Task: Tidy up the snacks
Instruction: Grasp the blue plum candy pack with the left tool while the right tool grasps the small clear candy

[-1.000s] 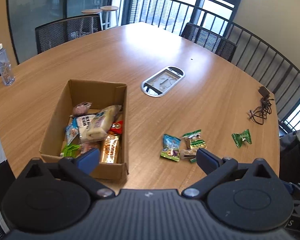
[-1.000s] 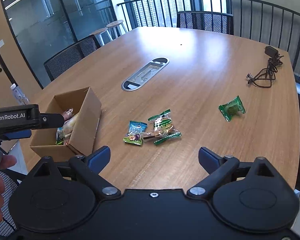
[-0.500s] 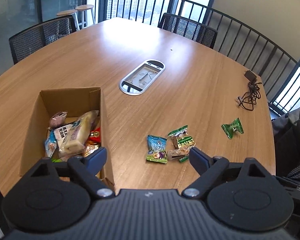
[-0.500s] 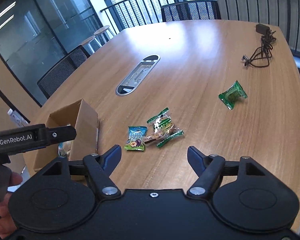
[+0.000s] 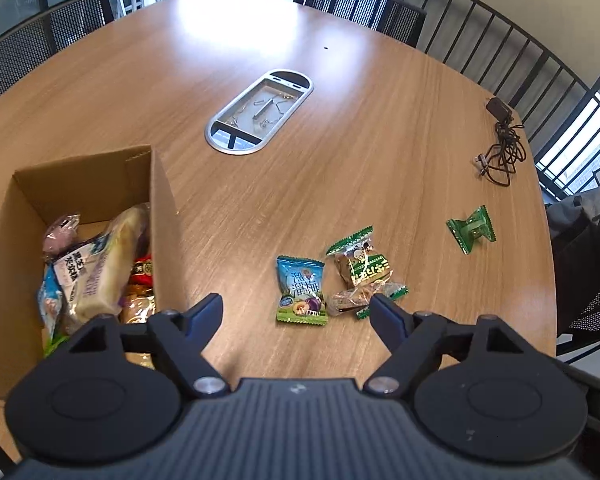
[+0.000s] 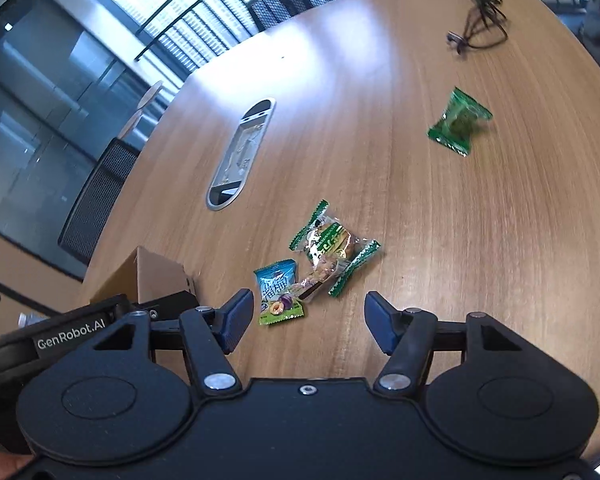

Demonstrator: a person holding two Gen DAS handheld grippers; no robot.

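An open cardboard box (image 5: 162, 216) at the left holds several snack packets, the largest a pale bread packet (image 5: 100, 272). On the wooden table lie a blue snack packet (image 5: 301, 290), a green-edged cake packet (image 5: 360, 262), a clear brown snack packet (image 5: 358, 300) and, apart at the right, a green packet (image 5: 471, 230). My left gripper (image 5: 296, 314) is open and empty, just short of the blue packet. My right gripper (image 6: 310, 320) is open and empty, near the same cluster: blue packet (image 6: 278, 292), cake packet (image 6: 330, 240), green packet (image 6: 459, 122). The box corner (image 6: 156, 276) shows at the left.
A metal cable hatch (image 5: 260, 111) is set in the table's middle. A black charger with coiled cable (image 5: 500, 148) lies at the far right. Mesh chairs (image 5: 360, 4) and a railing surround the table. The left gripper's body (image 6: 72, 330) shows in the right wrist view.
Both grippers have moved forward and down toward the snack cluster. The left view has shifted right, off the box. The right gripper has tilted and come closer to the table.
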